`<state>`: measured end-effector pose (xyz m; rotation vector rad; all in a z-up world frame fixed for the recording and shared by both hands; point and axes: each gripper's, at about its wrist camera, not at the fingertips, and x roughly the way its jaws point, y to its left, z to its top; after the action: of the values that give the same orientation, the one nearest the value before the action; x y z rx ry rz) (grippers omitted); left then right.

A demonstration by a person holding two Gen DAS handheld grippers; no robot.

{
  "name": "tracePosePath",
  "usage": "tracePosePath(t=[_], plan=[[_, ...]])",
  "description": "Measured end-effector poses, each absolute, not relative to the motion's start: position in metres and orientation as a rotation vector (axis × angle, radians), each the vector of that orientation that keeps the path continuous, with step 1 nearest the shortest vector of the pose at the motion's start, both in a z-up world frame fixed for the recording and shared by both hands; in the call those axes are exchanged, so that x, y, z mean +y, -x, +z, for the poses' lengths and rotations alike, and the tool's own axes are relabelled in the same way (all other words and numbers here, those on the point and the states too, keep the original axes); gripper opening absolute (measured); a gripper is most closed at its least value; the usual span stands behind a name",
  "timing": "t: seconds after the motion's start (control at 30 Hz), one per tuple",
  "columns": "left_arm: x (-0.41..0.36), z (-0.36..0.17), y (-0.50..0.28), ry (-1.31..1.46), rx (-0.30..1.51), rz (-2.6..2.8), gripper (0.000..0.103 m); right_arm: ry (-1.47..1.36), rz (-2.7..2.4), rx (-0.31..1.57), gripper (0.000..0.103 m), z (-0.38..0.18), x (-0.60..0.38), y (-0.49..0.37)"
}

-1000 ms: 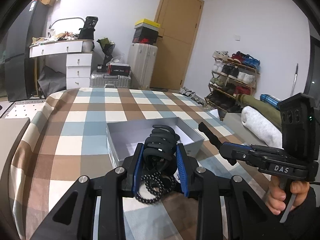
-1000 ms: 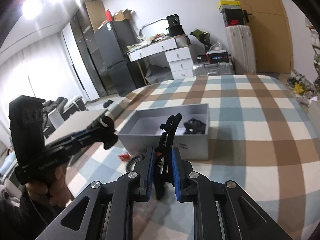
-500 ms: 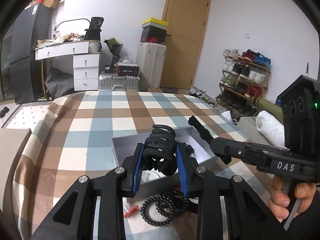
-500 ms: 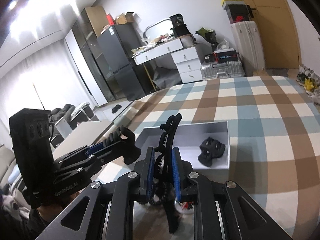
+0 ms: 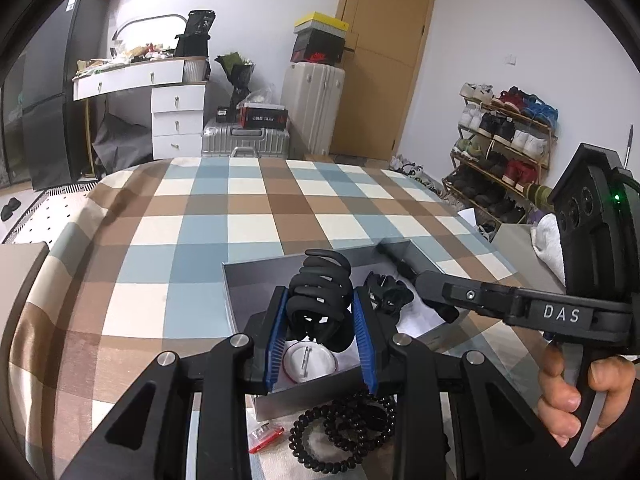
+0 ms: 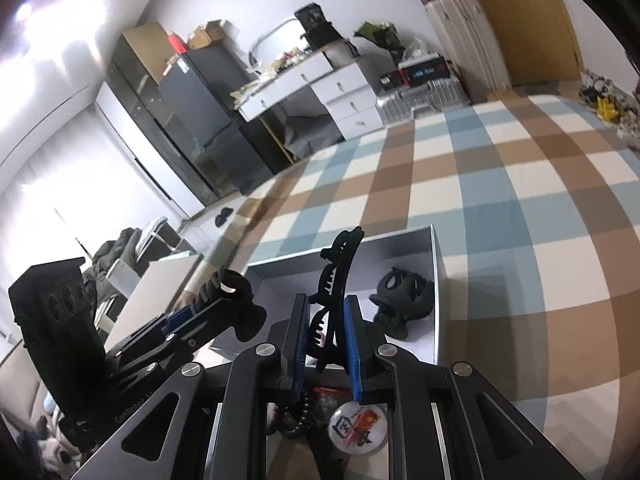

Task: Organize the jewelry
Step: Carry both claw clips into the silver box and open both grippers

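Checked blue, brown and cream cloth point(image 5: 188, 240) covered the surface beneath both claws. Left claw point(image 5: 320, 332) was clamped on a black ribbed hair clip point(image 5: 320, 300), held above the near half of the open grey box point(image 5: 236, 296). Below it inside the box lay a round white badge point(image 5: 308, 364); a second black clip point(image 5: 390, 294) lay to its right. Right claw point(image 6: 326, 336) was clamped on a slim toothed black hair clip point(image 6: 338, 276), over the box's near wall. Black bead bracelets point(image 5: 344, 432) and a small red item point(image 5: 266, 436) lay outside, behind the left claw. Beyond the box's far wall the cloth ran open.
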<state>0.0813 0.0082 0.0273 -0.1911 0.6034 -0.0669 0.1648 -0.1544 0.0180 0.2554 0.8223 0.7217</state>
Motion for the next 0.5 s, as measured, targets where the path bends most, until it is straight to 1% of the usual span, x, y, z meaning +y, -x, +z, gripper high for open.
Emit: tracePosePath(t=[0.1,0.17,0.2,0.23,0.5], plan=[[0.006,0.024,-0.083,0.181,0.622,-0.070,0.026,-0.250,0.722,0.831,0.016,0.015,-0.151,-0.166],[0.005,0.022,-0.084,0.168,0.638,-0.068,0.026,-0.250,0.722,0.837,0.013,0.014,-0.150,-0.167],[0.005,0.020,-0.084,0.165,0.644,-0.066,0.026,-0.246,0.722,0.845,0.003,0.013,-0.149,-0.168],[0.004,0.019,-0.084,0.164,0.651,-0.065,0.026,-0.241,0.721,0.851,0.002,0.012,-0.147,-0.169],[0.008,0.013,-0.084,0.141,0.684,-0.052,0.026,-0.222,0.730,0.882,0.003,0.010,-0.144,-0.168]])
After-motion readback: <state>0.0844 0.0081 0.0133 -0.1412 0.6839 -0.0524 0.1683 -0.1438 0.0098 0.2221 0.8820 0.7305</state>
